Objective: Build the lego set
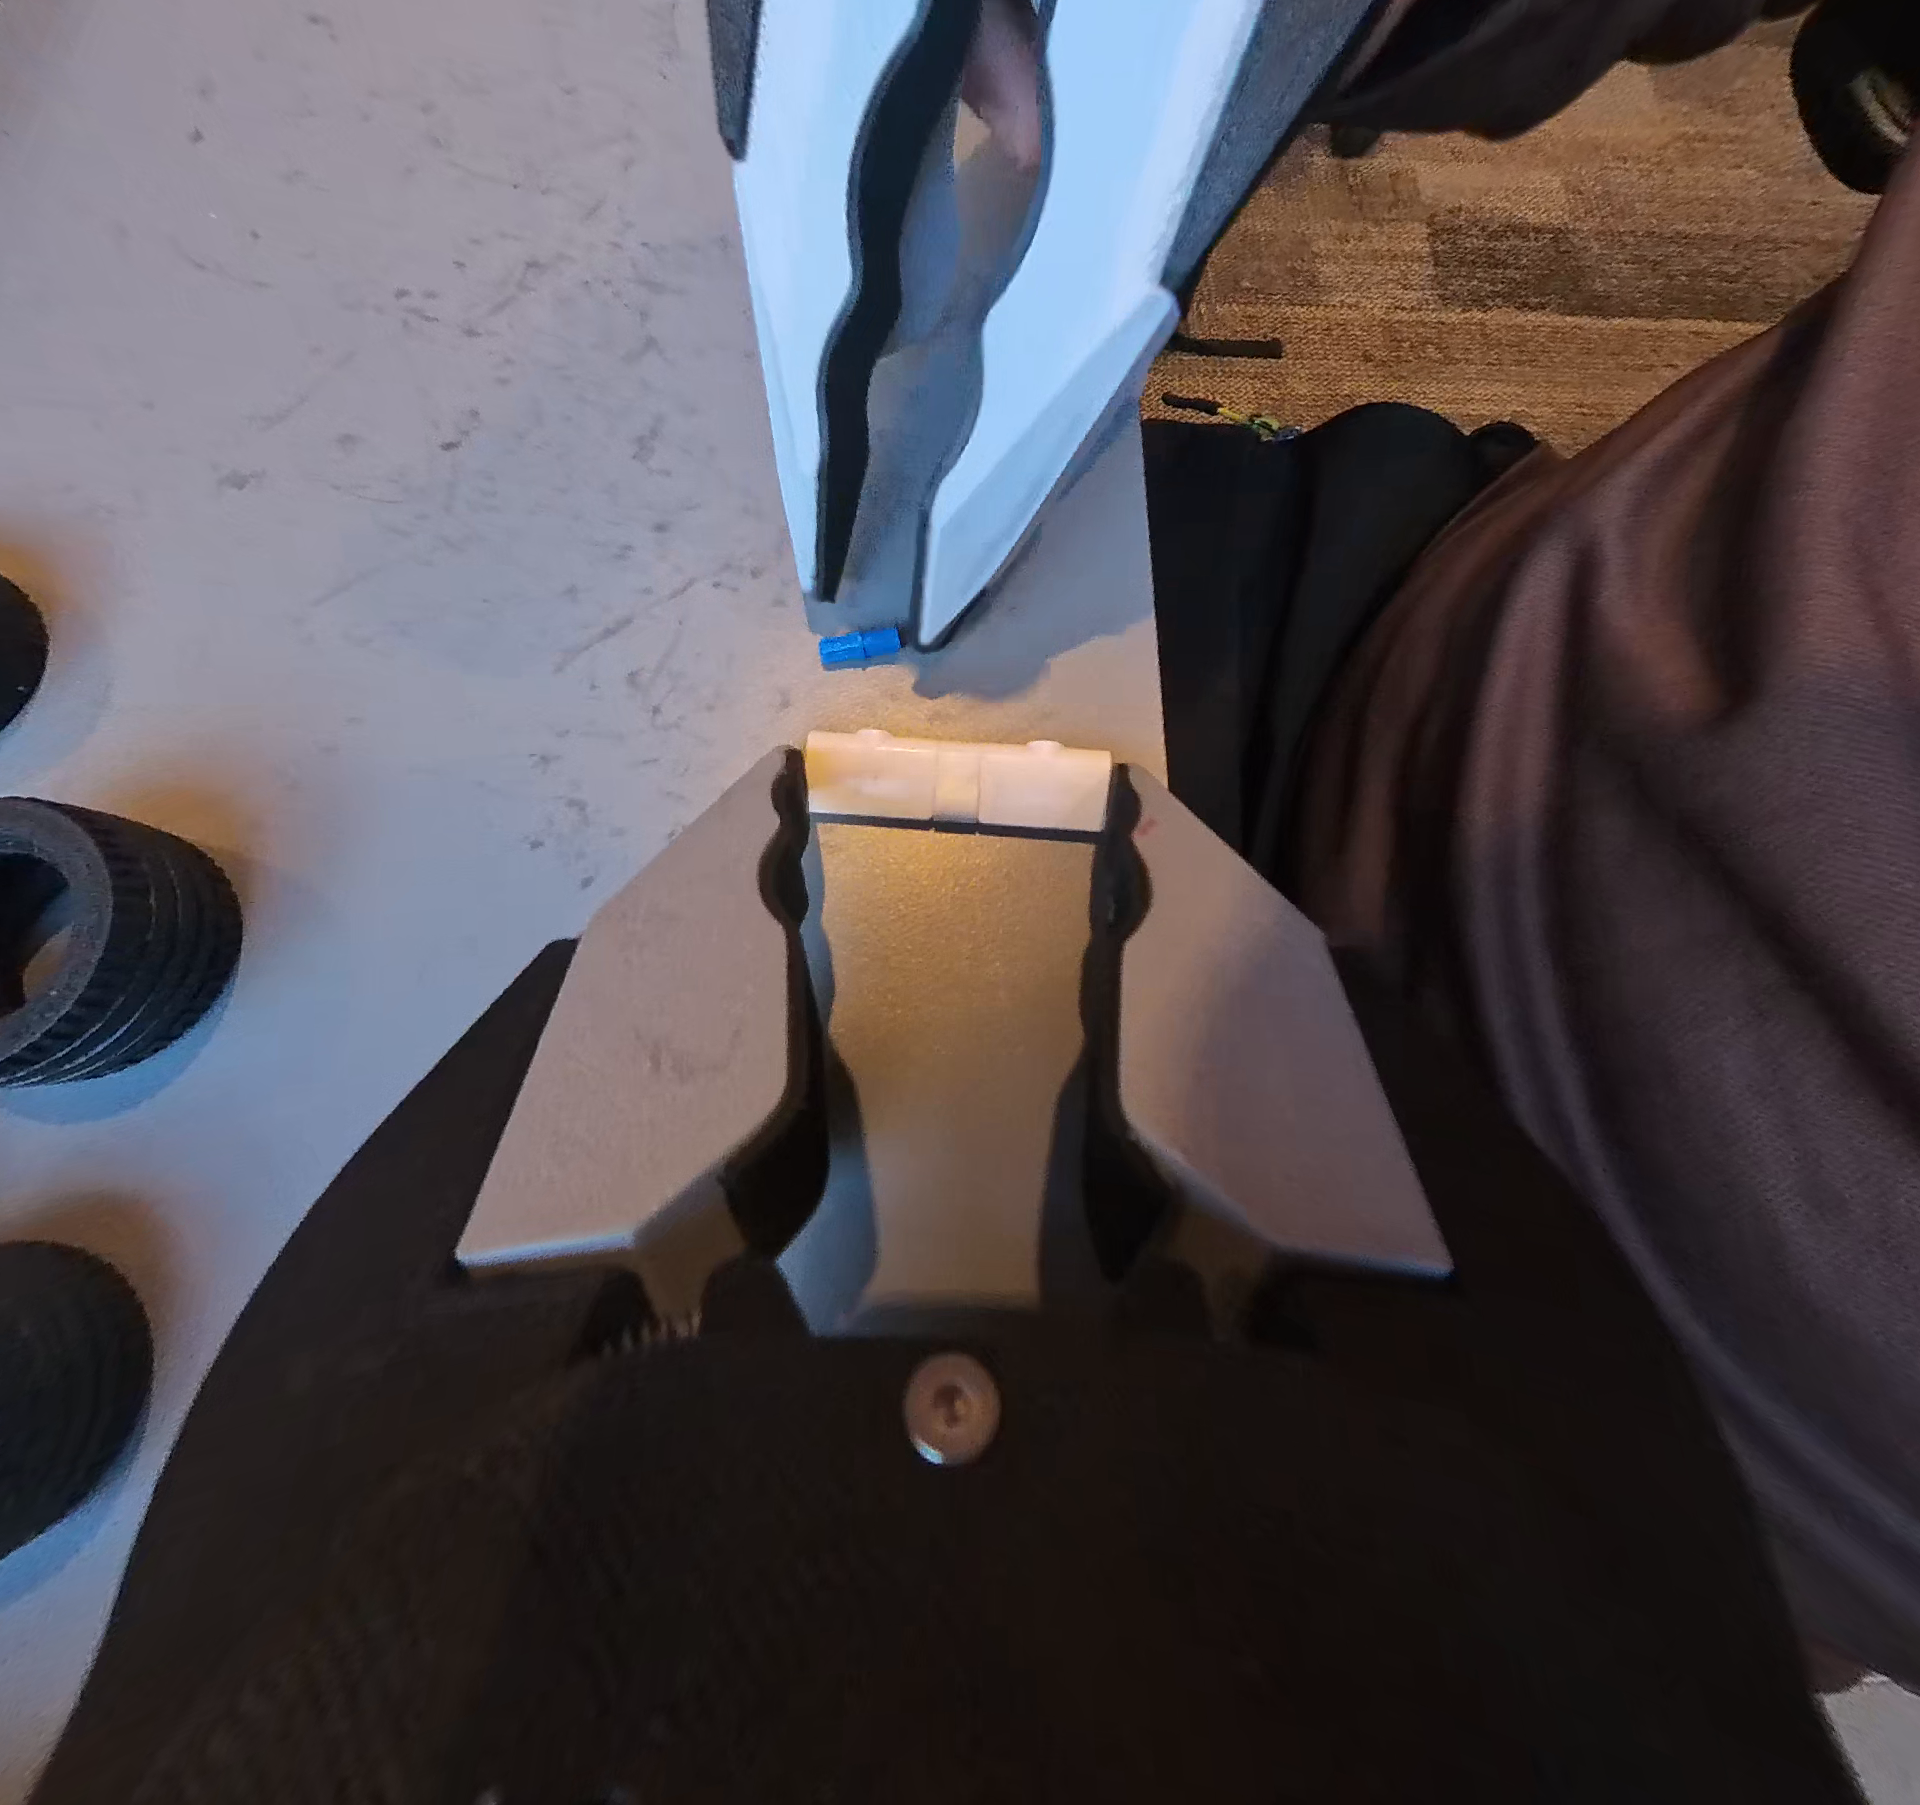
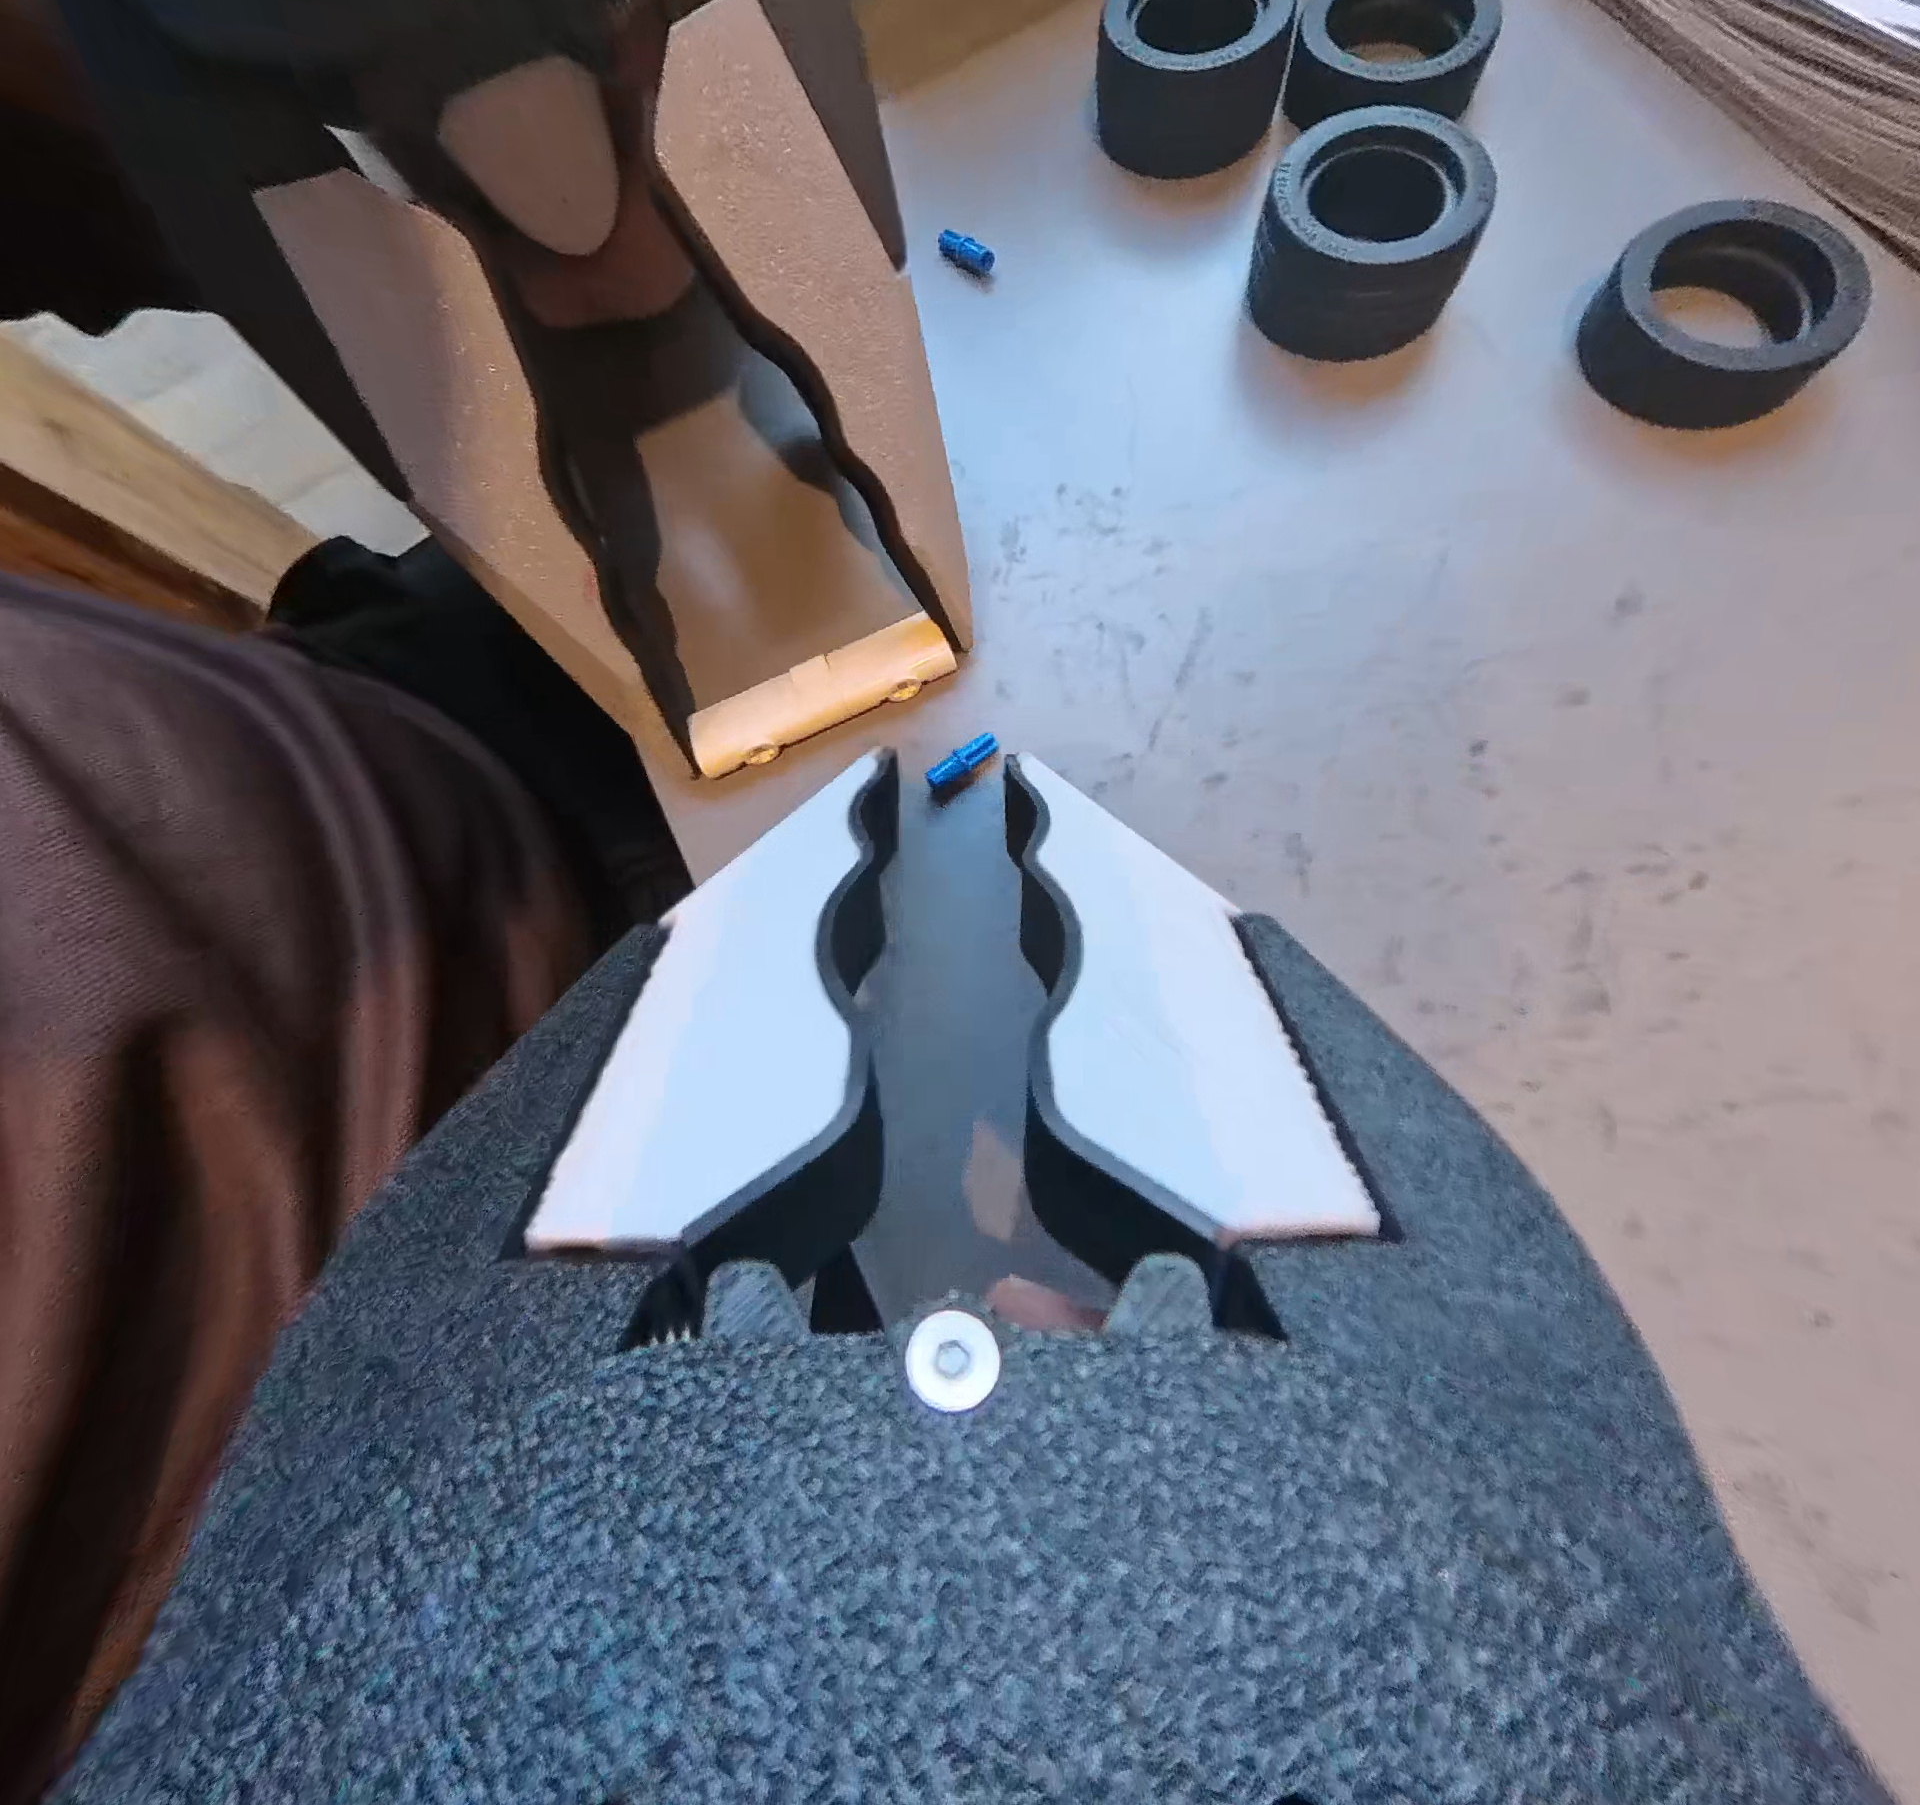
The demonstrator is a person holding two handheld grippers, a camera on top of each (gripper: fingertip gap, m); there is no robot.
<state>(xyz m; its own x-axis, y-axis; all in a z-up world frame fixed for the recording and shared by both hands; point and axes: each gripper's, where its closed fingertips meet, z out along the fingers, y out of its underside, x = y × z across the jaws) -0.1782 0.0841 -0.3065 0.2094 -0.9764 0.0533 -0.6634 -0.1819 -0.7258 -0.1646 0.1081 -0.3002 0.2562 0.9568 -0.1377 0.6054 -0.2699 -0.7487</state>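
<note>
While the left gripper (image 1: pixel 961 799) clamps the long white plastic beam (image 1: pixel 956 779) crosswise, the right gripper (image 2: pixel 948 779) stands apart, tips straddling the small blue plastic pin (image 2: pixel 958 766); pin axis roughly along the fingers.

White lego beam (image 1: pixel 956 781) held level, blue pin (image 1: pixel 858 649) on table, four black tyres (image 2: pixel 1377 233) apart.

A pale, scuffed table (image 2: pixel 1299 664) carries the parts. A small blue connector pin (image 2: pixel 958 764) lies on it just ahead of the right gripper (image 2: pixel 948 763), in line with the gap between its fingertips. A second blue pin (image 2: pixel 966 251) lies farther ahead. Four black rubber tyres (image 2: pixel 1382 233) sit beyond and to the gripper's right, three clustered, the fourth tyre (image 2: pixel 1725 316) apart from them.
</note>
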